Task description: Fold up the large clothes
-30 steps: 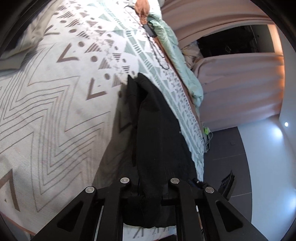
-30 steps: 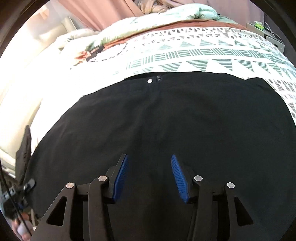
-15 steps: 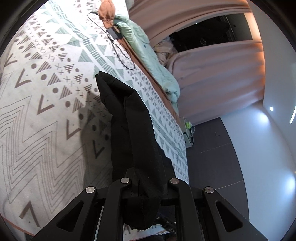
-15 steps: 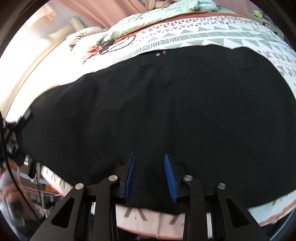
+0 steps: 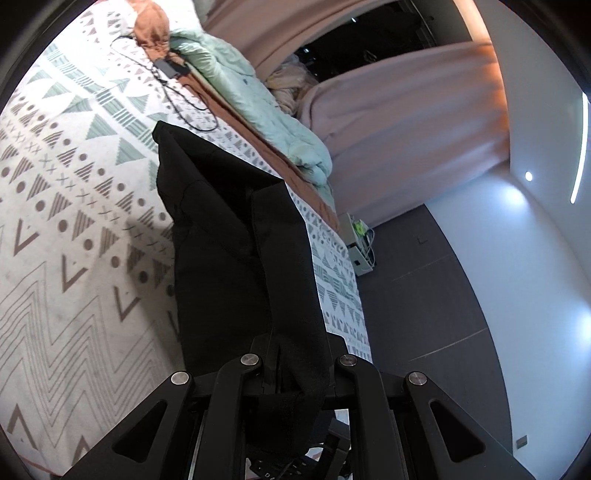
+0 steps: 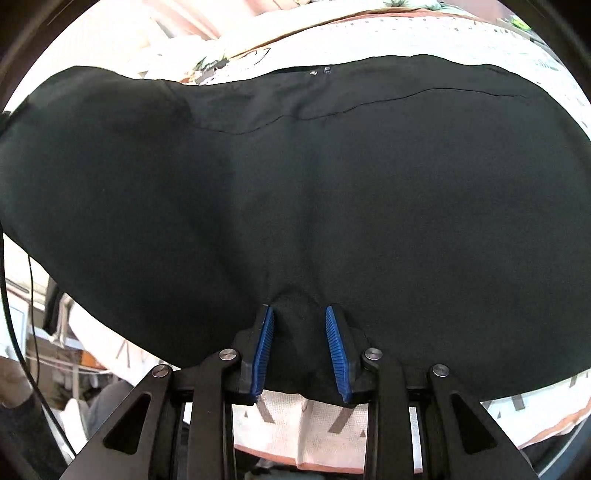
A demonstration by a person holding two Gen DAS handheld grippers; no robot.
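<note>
A large black garment (image 6: 295, 184) lies spread across the patterned bedspread (image 6: 295, 413) and fills the right wrist view. A metal snap (image 6: 313, 72) marks its far edge. My right gripper (image 6: 299, 314) is at the garment's near edge. A puckered fold of black cloth fills the gap between the blue pads (image 6: 263, 350), so it is shut on that fold. In the left wrist view, my left gripper (image 5: 295, 354) is shut on one end of the black garment (image 5: 221, 229). That end rises off the bedspread (image 5: 74, 258) and hides the fingertips.
A mint quilt (image 5: 258, 110) and an orange cloth (image 5: 151, 22) lie along the bed's far side, with a black charger and cable (image 5: 173, 68). Pink curtains (image 5: 406, 129) hang beyond. Dark floor (image 5: 424, 295) runs beside the bed, with a white box (image 5: 360, 247) on it.
My left gripper has risen and lifted its end of the garment off the bed. My right gripper slid back to the near edge and its jaws narrowed onto a fold of cloth.
</note>
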